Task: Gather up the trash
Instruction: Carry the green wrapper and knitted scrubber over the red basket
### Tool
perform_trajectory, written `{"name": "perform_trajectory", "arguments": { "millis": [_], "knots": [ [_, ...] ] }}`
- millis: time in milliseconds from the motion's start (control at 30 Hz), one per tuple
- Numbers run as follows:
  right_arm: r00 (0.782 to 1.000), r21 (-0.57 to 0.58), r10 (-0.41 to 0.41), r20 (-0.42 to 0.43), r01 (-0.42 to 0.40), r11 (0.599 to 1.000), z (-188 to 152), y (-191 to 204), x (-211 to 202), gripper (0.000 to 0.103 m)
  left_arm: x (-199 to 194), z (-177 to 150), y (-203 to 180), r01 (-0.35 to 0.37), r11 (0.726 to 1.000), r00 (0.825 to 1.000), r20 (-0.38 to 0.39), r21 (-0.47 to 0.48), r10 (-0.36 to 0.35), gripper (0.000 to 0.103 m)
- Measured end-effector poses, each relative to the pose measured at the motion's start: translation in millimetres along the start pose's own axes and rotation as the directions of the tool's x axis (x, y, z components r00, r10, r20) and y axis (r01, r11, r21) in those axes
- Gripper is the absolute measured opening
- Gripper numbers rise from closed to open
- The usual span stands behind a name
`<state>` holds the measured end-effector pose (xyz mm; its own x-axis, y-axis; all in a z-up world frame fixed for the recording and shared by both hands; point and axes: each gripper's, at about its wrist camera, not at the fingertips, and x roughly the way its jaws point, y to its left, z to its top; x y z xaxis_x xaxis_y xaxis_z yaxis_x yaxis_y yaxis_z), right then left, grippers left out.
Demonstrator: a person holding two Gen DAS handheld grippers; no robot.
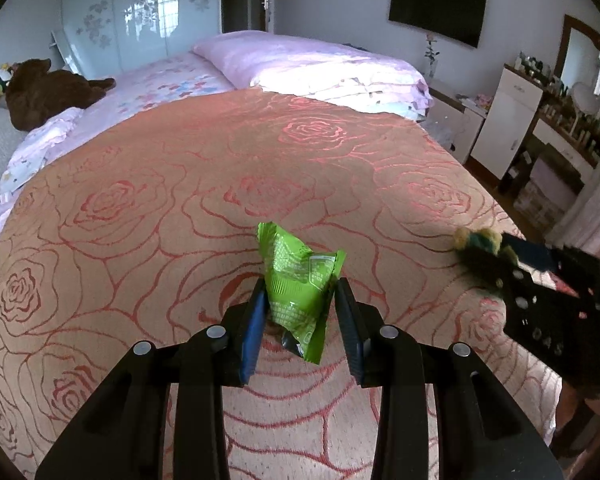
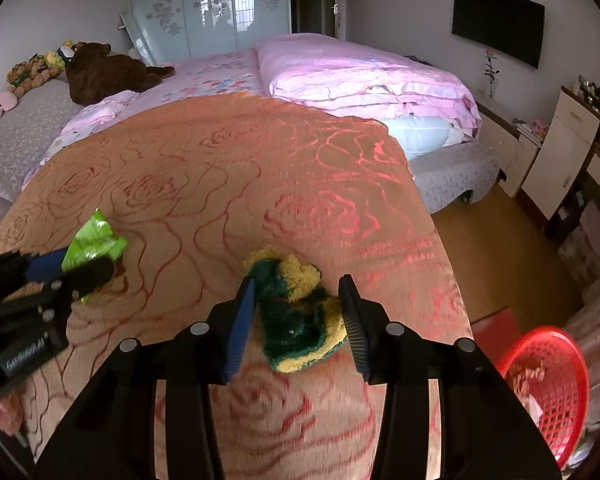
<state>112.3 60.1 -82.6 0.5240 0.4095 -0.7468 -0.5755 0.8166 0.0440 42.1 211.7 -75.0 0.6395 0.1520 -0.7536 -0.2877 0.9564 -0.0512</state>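
Your left gripper (image 1: 300, 300) pinches a green wrapper (image 1: 298, 292), your right gripper (image 2: 298, 312) a scrubbing sponge (image 2: 296, 312); the red basket (image 2: 568, 400) holds blurred scraps you can't identify.

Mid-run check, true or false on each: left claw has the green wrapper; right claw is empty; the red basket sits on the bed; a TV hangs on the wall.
1. The left claw grips the green wrapper. True.
2. The right claw is empty. False: a green and yellow sponge sits between its fingers.
3. The red basket sits on the bed. False: it is on the floor, right of the bed.
4. A TV hangs on the wall. True.
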Motion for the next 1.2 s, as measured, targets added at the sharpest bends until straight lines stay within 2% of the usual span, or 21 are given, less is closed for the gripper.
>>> {"name": "perform_trajectory", "arguments": {
  "millis": [400,1200],
  "knots": [
    [1.0,0.052,0.022,0.015,-0.023,0.998,-43.5,2.1,-42.7,0.042,-32.5,-15.6,-3.2,0.026,1.0,0.999,0.039,-0.012,-0.025,0.033],
    [0.996,0.139,0.044,0.082,-0.055,0.989,-70.2,-17.5,-92.4,0.042,-61.9,-33.1,-31.8,0.033,0.998,0.997,0.063,0.053,-0.036,0.033]
  ]
}}
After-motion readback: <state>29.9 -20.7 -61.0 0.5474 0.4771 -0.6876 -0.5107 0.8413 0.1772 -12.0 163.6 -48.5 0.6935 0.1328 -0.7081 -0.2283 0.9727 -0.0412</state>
